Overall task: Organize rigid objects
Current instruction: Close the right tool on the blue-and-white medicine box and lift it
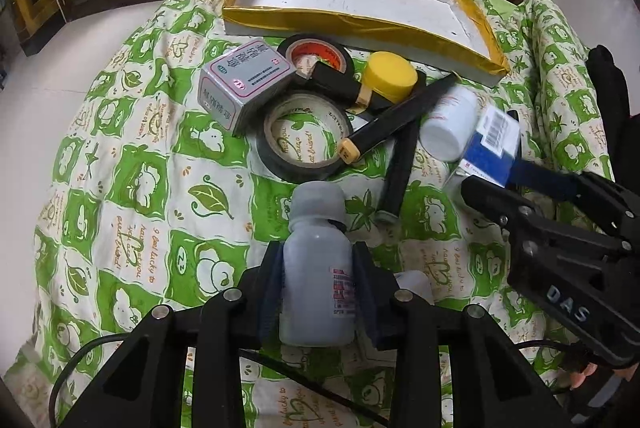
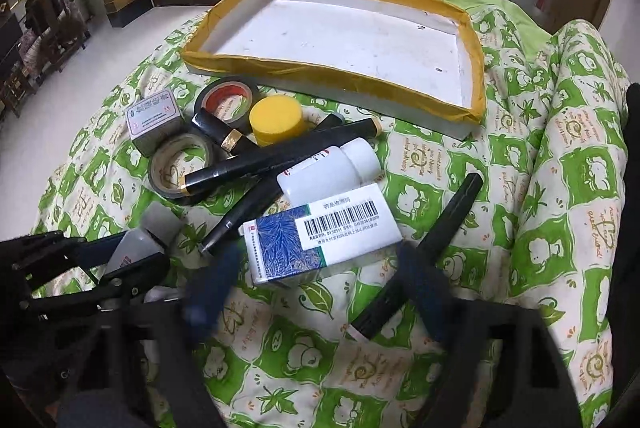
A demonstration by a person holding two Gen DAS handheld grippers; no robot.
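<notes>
Lower centre: left gripper [image 1: 318, 292] clamped on smooth grey plastic bottle [image 1: 316, 268]. Lower frame: right gripper [image 2: 320, 292] part-open, blurred, straddling glossy cardboard box [image 2: 320, 232].

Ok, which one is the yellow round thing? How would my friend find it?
Start at the gold-edged white tray on the green quilt. Just in front of its near edge lies a cluttered pile; the yellow cap sits beside the red-cored tape roll, the only bright yellow, solid disc there.

Left gripper [image 1: 318, 292] clamps small grey plastic bottle [image 1: 316, 264] over green-and-white patterned quilt [image 1: 132, 187]. Right gripper [image 1: 486, 167] at blue-and-white cardboard box [image 1: 494, 143]. Yellow-taped white foam tray [image 1: 360, 7] behind clutter.
</notes>
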